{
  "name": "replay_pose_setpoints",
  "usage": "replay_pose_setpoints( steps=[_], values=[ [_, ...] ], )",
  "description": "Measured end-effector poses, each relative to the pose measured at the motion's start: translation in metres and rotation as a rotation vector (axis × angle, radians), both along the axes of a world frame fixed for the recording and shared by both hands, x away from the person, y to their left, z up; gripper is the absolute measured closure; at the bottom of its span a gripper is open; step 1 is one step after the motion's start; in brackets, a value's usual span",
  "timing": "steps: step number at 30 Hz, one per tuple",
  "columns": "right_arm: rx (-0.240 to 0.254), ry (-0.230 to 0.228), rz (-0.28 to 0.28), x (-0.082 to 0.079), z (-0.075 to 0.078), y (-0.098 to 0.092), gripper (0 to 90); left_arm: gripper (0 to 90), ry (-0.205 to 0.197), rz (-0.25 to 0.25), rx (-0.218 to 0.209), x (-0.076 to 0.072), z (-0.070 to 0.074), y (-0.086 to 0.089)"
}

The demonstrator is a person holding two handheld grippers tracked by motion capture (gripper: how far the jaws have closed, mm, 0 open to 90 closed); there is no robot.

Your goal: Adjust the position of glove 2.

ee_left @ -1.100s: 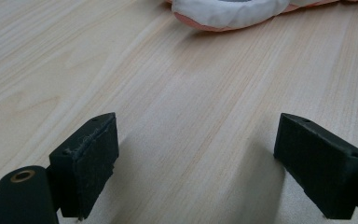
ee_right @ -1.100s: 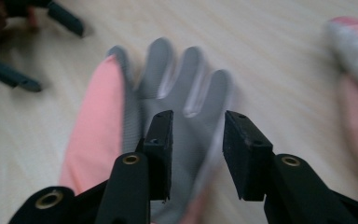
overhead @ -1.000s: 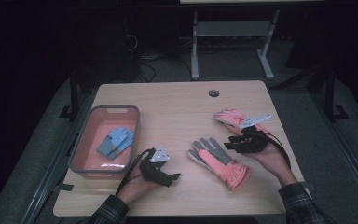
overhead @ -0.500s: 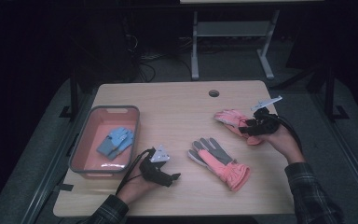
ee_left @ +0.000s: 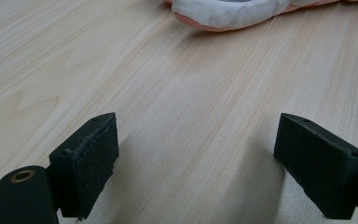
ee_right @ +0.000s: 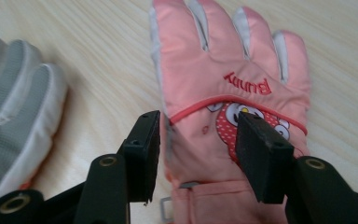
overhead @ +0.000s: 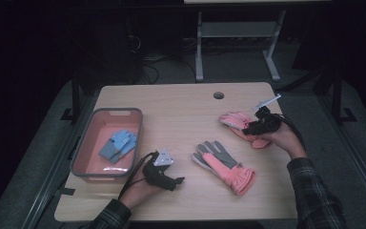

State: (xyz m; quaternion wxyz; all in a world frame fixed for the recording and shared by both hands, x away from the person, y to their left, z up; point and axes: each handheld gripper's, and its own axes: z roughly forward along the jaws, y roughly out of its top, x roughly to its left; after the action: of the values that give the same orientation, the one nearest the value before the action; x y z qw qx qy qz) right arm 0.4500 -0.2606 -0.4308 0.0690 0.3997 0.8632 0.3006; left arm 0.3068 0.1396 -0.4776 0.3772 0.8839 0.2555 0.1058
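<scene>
A pink glove (overhead: 236, 120) with a "Bunny" print (ee_right: 223, 70) lies palm down at the table's right. My right gripper (overhead: 248, 128) is over its cuff end. Its jaws have just been closing and stand open astride the glove (ee_right: 198, 135), one pad at the glove's side edge, the other over the cartoon patch. A second glove (overhead: 224, 164), grey palm up with a pink cuff, lies mid-table. My left gripper (overhead: 176, 180) rests low near the front edge, open over bare wood (ee_left: 198, 154), with a white glove fingertip (ee_left: 228, 11) just ahead.
A pink bin (overhead: 83, 152) at the left holds blue gloves (overhead: 118, 144). There is a round cable hole (overhead: 218, 95) near the far edge of the wooden table (overhead: 171, 109). A metal stand (overhead: 238, 33) is on the floor behind.
My right gripper has moved away from the grey glove's side to the far right and settled over the pink glove. The left hand has stayed put.
</scene>
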Motion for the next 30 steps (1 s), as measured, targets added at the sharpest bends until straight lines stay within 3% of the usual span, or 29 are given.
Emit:
replay_pose_setpoints(
  steps=[7, 10, 12, 14, 21, 30],
  values=[
    [-0.013, 0.002, 0.004, -0.001, -0.007, 0.003, 55.7, 13.0, 0.001, 0.000, 0.000, 0.000, 0.000, 0.000],
    [-0.025, -0.016, 0.001, -0.003, -0.009, 0.004, 63.6, 13.0, 0.000, 0.000, 0.000, 0.000, 0.000, 0.000],
    [-0.026, -0.041, -0.003, -0.006, -0.009, 0.006, 77.6, 13.0, 0.000, 0.000, 0.000, 0.000, 0.000, 0.000],
    [-0.024, -0.039, -0.012, -0.007, -0.008, 0.006, 81.2, 12.9, 0.000, 0.000, 0.000, 0.000, 0.000, 0.000],
    [-0.019, -0.041, -0.023, -0.011, -0.002, 0.003, 83.7, 12.9, 0.000, 0.000, -0.001, 0.000, 0.000, 0.000],
    [0.004, -0.056, -0.030, -0.023, 0.019, -0.001, 84.5, 12.9, 0.001, 0.000, -0.001, 0.000, 0.000, 0.000]
  ],
)
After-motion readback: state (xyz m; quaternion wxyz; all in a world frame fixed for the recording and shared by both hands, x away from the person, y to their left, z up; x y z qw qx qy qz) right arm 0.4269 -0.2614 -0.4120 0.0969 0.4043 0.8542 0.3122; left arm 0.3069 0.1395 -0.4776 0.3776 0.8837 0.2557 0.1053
